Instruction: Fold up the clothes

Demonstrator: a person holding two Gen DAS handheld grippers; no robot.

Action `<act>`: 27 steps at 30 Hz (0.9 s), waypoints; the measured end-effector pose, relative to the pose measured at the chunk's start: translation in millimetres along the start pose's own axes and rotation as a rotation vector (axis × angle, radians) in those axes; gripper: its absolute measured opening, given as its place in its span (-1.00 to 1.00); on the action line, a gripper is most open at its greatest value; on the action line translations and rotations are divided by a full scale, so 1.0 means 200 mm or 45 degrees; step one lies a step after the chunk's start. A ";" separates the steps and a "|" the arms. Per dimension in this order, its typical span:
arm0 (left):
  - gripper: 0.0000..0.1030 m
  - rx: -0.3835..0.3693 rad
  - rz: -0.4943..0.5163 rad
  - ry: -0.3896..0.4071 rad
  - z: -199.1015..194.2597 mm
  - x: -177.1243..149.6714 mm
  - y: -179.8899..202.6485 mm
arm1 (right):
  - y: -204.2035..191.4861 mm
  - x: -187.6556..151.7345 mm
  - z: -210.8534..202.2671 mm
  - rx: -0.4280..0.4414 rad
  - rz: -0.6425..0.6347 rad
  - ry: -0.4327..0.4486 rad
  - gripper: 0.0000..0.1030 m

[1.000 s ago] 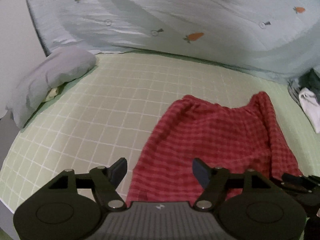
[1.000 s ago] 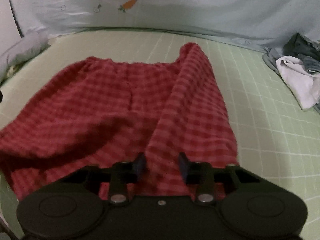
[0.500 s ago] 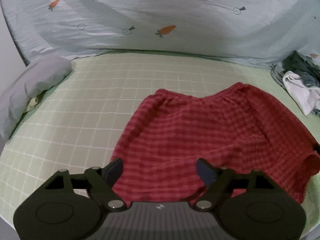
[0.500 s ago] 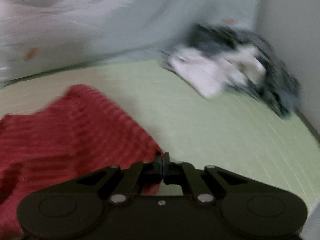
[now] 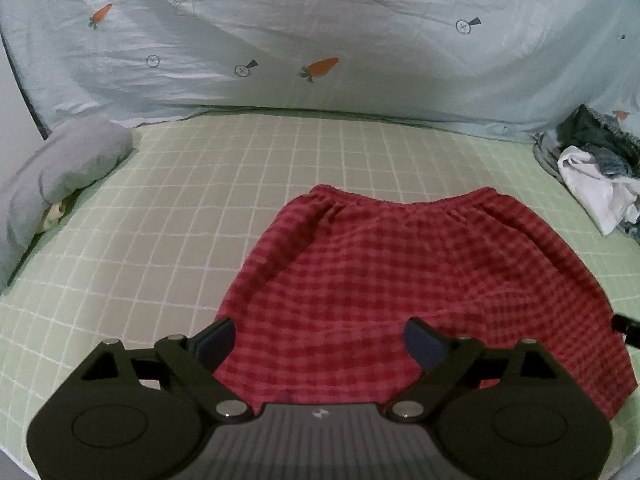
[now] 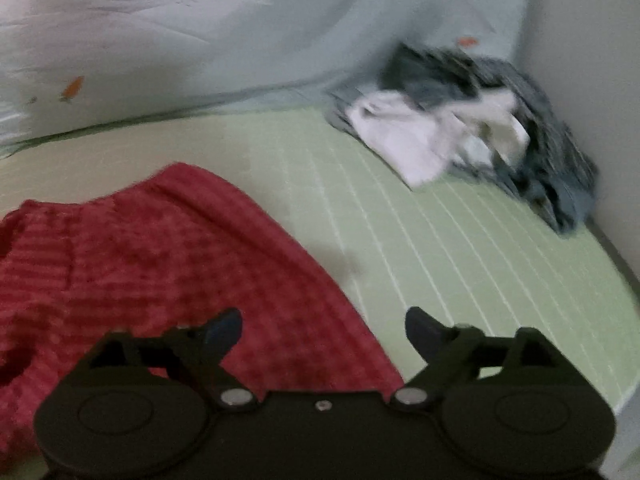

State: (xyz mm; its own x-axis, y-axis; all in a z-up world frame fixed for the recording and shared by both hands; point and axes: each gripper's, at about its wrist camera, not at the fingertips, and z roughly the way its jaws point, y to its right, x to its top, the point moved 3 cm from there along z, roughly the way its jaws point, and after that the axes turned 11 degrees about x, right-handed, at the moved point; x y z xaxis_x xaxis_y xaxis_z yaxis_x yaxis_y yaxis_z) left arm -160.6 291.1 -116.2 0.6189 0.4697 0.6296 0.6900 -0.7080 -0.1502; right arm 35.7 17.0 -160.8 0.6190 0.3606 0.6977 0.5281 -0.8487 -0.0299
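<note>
Half the red checked shorts (image 6: 152, 264) blur in the right view.

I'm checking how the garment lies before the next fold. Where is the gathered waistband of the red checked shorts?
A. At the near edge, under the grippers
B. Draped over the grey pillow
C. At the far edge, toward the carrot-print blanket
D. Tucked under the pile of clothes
C: the red checked shorts lie flat on the green sheet, their gathered edge toward the carrot-print blanket.
</note>
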 end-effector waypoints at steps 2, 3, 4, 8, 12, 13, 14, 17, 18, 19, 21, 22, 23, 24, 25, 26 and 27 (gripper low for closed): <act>0.78 0.019 0.006 0.002 0.02 0.02 0.00 | -0.03 0.06 0.03 0.031 -0.037 0.008 0.92; 0.78 0.026 0.001 0.000 0.04 0.03 -0.01 | -0.05 0.09 0.06 0.050 -0.051 0.011 0.93; 0.78 0.032 -0.004 -0.003 0.05 0.04 -0.02 | -0.07 0.12 0.08 0.068 -0.064 0.013 0.93; 0.78 0.064 -0.028 -0.016 0.14 0.12 -0.06 | -0.17 0.26 0.21 0.154 -0.109 0.007 0.93; 0.78 0.071 -0.044 -0.046 0.29 0.22 -0.09 | -0.27 0.39 0.36 0.248 -0.147 -0.021 0.76; 0.75 0.070 -0.043 -0.060 0.33 0.24 -0.09 | -0.29 0.42 0.41 0.263 -0.153 -0.032 0.61; 0.73 0.069 -0.042 -0.074 0.37 0.27 -0.08 | -0.31 0.45 0.46 0.273 -0.152 -0.050 0.54; 0.55 0.047 -0.015 -0.114 0.52 0.33 -0.07 | -0.34 0.53 0.61 0.323 -0.139 -0.104 0.17; 0.50 0.040 -0.004 -0.128 0.57 0.35 -0.06 | -0.35 0.55 0.66 0.335 -0.135 -0.122 0.16; 0.42 0.032 0.006 -0.141 0.63 0.37 -0.04 | -0.35 0.57 0.73 0.345 -0.134 -0.144 0.12; 0.20 0.012 0.024 -0.180 0.74 0.39 -0.02 | -0.35 0.58 0.84 0.356 -0.120 -0.201 -0.05; 0.02 0.003 0.028 -0.204 0.79 0.40 0.00 | -0.34 0.58 0.90 0.365 -0.091 -0.242 -0.36; -0.12 -0.007 0.029 -0.232 0.85 0.41 0.01 | -0.33 0.58 0.95 0.388 -0.052 -0.279 -0.70; -0.63 -0.013 0.029 -0.240 0.89 0.42 0.02 | -0.32 0.60 0.99 0.417 -0.022 -0.278 -0.76; -0.83 -0.016 0.027 -0.233 0.92 0.44 0.02 | -0.32 0.62 1.00 0.439 -0.022 -0.271 -0.96; -0.94 -0.025 0.032 -0.215 0.95 0.47 0.02 | -0.33 0.65 1.02 0.454 -0.036 -0.264 -0.96; -0.97 -0.036 0.045 -0.184 0.96 0.51 0.02 | -0.34 0.69 1.03 0.467 -0.045 -0.248 -0.96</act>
State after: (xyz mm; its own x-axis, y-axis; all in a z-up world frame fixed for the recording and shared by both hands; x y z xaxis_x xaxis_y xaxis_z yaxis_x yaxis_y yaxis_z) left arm -21.3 437.9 -199.2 0.6914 0.5141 0.5076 0.6575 -0.7389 -0.1472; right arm 205.6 204.1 -210.2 0.6765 0.4835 0.5555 0.7014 -0.6530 -0.2857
